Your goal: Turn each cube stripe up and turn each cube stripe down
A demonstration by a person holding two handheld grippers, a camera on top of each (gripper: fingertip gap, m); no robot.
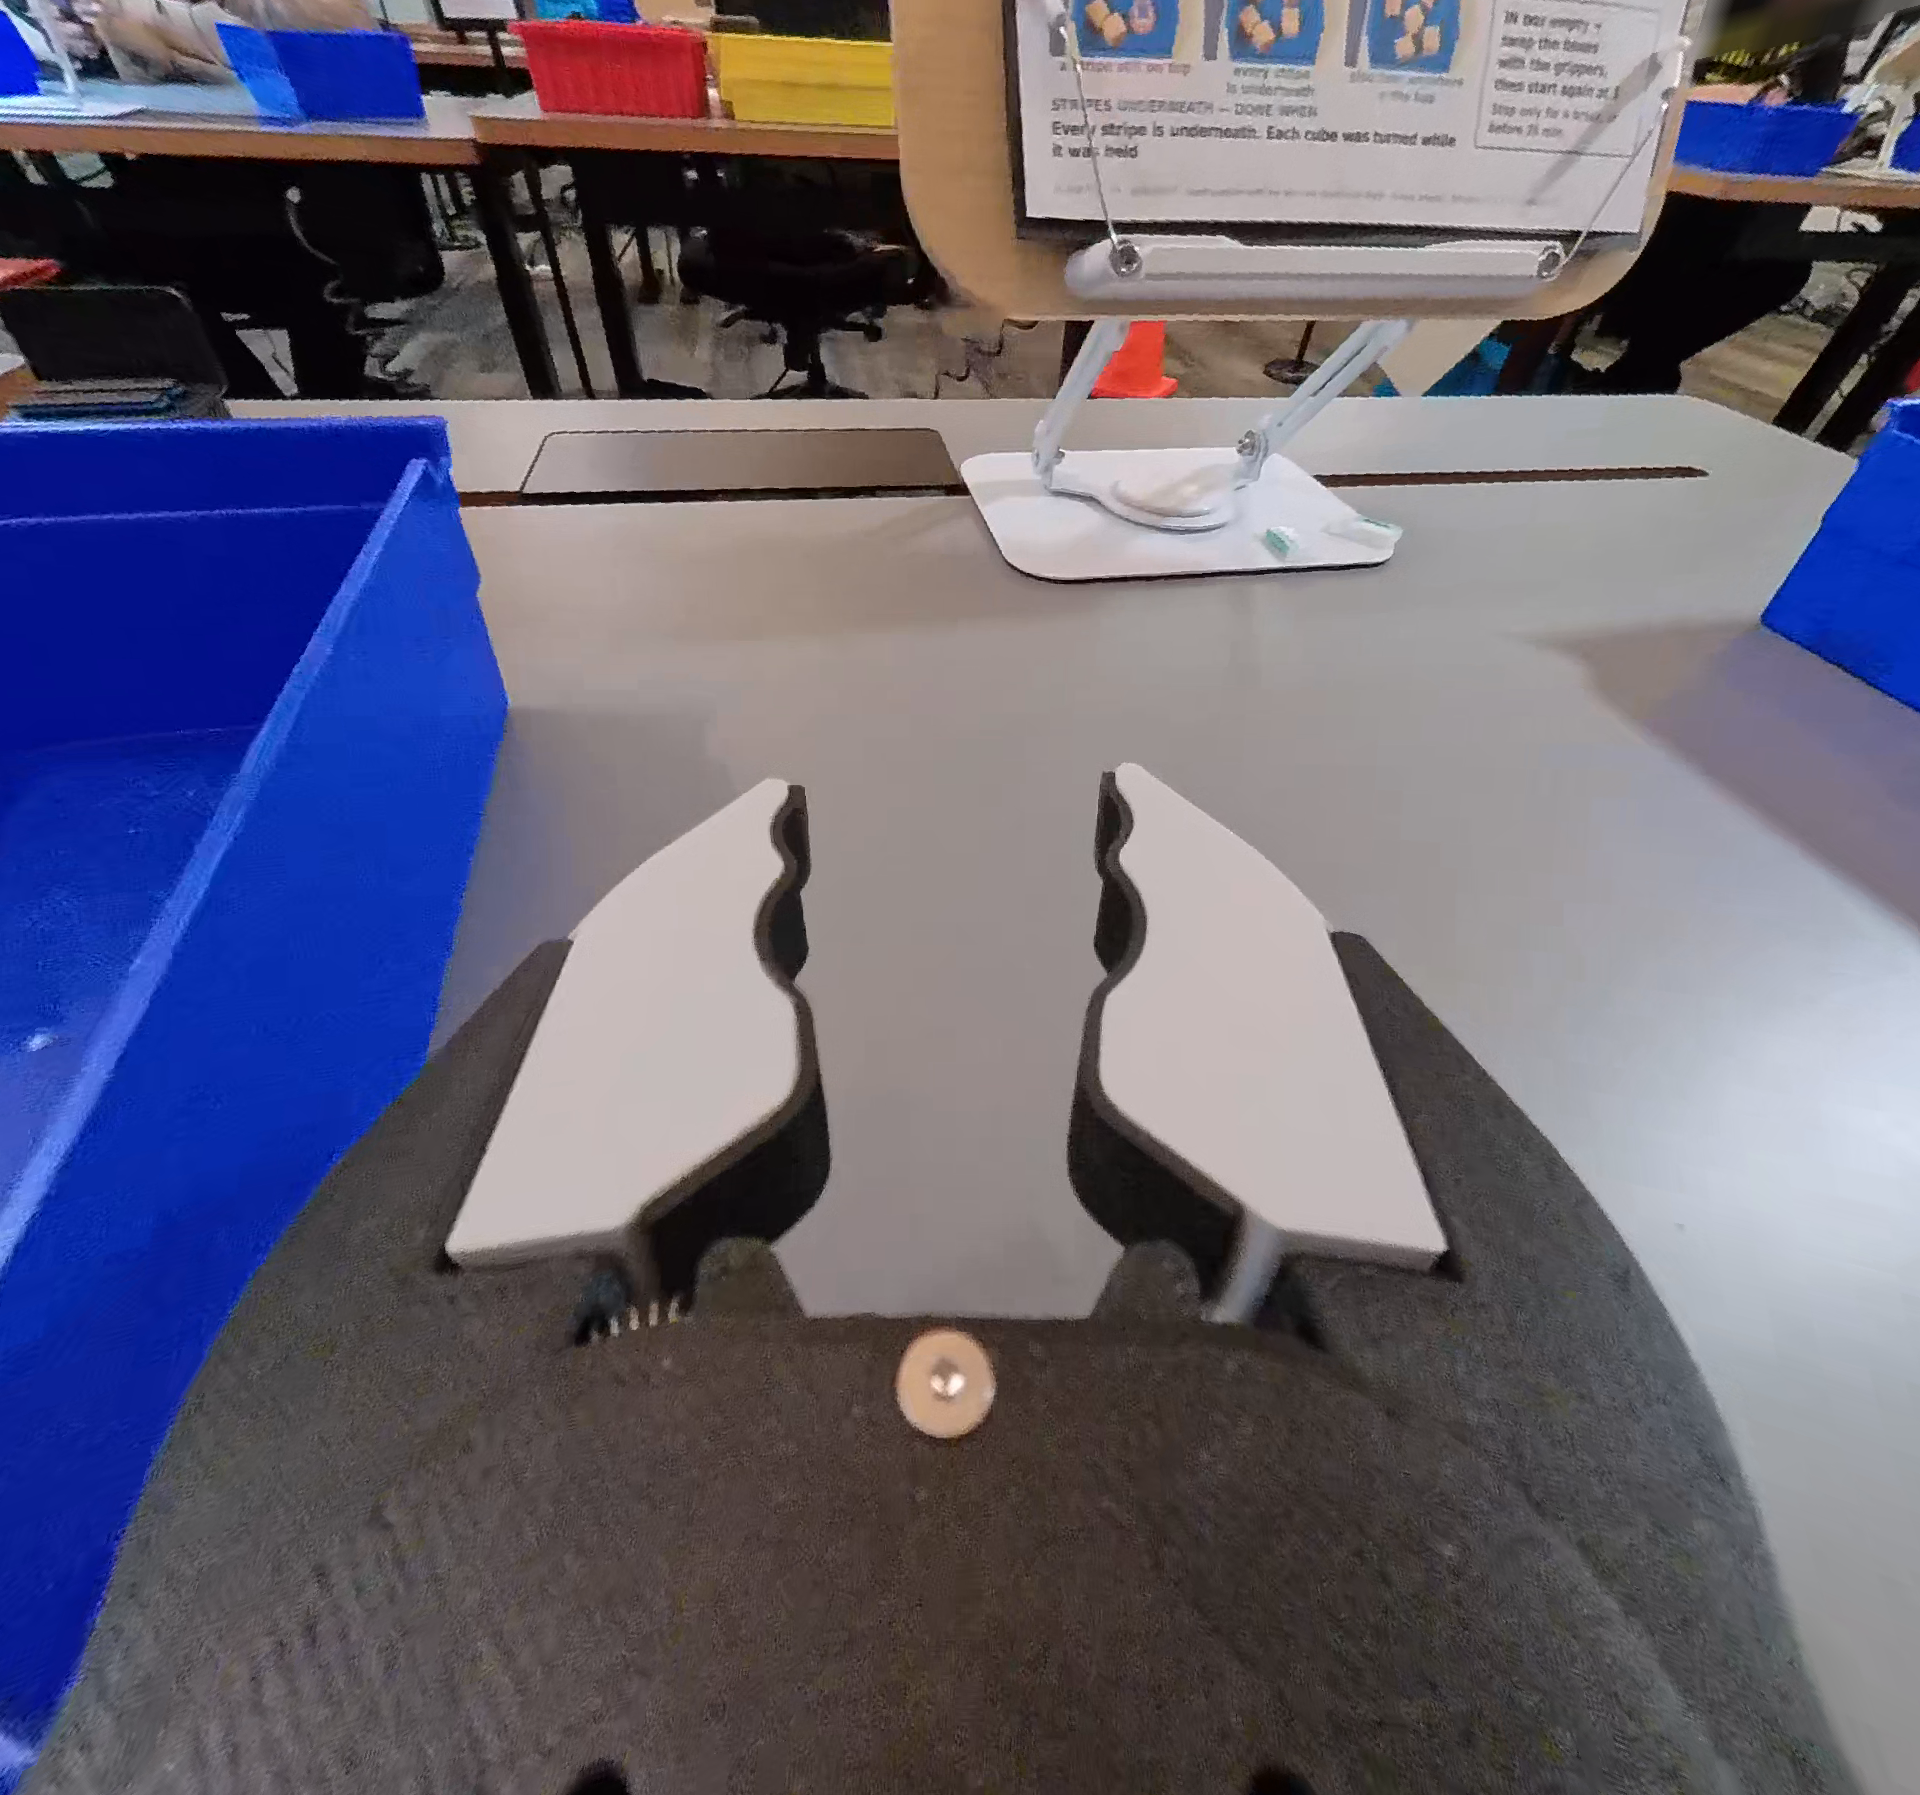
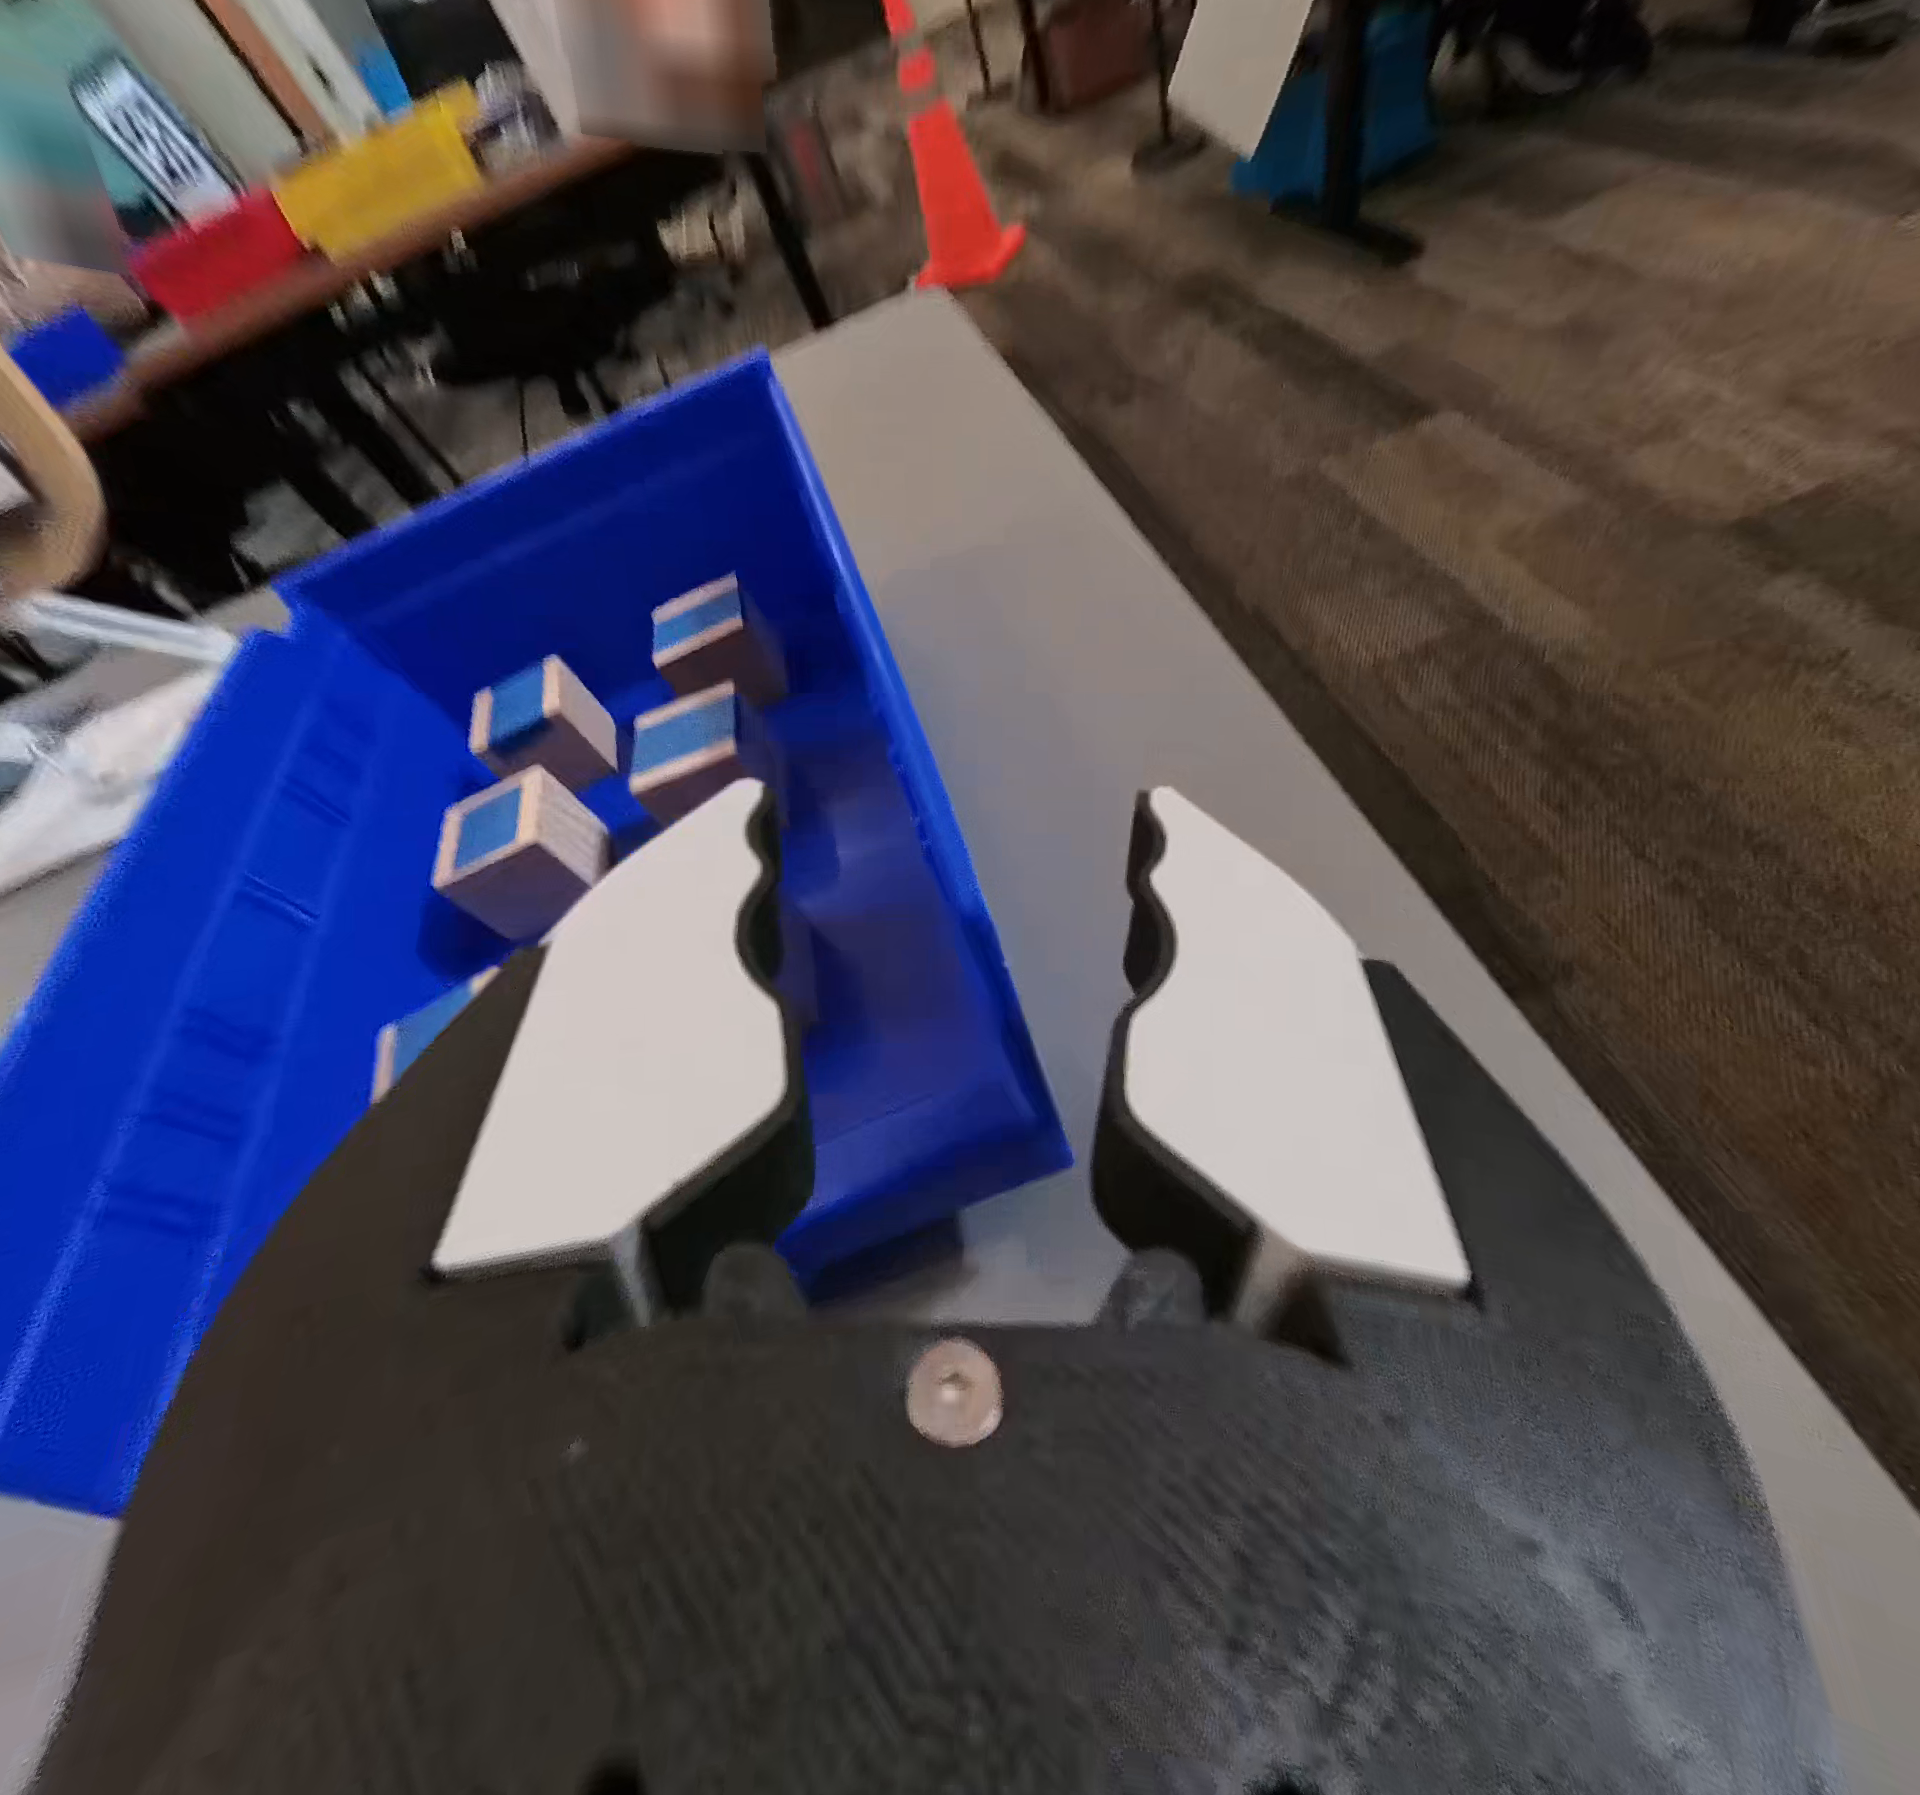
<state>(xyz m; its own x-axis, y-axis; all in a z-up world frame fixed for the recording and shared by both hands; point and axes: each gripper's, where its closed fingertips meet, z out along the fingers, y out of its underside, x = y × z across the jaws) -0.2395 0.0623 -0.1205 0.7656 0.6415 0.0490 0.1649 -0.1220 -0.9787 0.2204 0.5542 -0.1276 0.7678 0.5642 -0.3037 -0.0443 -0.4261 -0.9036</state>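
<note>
Hovering above the grey table (image 1: 1039,706), the left gripper (image 1: 951,800) has its jaws spread wide with nothing between them. At its 9 o'clock stands a blue bin (image 1: 343,706) whose visible floor shows no cubes; at 12 o'clock, farther back, a stand (image 1: 1174,509) carries an instruction sheet (image 1: 1340,41).

The right gripper (image 2: 951,810) is likewise released and empty, poised over the near right corner of a second blue bin (image 2: 914,758). The cubes lie in that bin at roughly 10 to 11 o'clock from the jaws: four pale blocks (image 2: 525,852) with a blue stripe facing up, and a fifth partly hidden behind the left finger (image 2: 644,997). The view is smeared, so the gripper seems to be moving.

No cube is in hand, so the work appears to be at its start or between picks.

Risks from here, as I judge them:
- The cubes sit close together; wide jaws coming down may nudge a neighbour or catch two at once.
- The bin wall lies right under the jaws, so a low approach could strike the rim and shift the bin.
- A corner grip may let a cube twist or drop mid-turn.
- The hidden cube could be overlooked.
</note>
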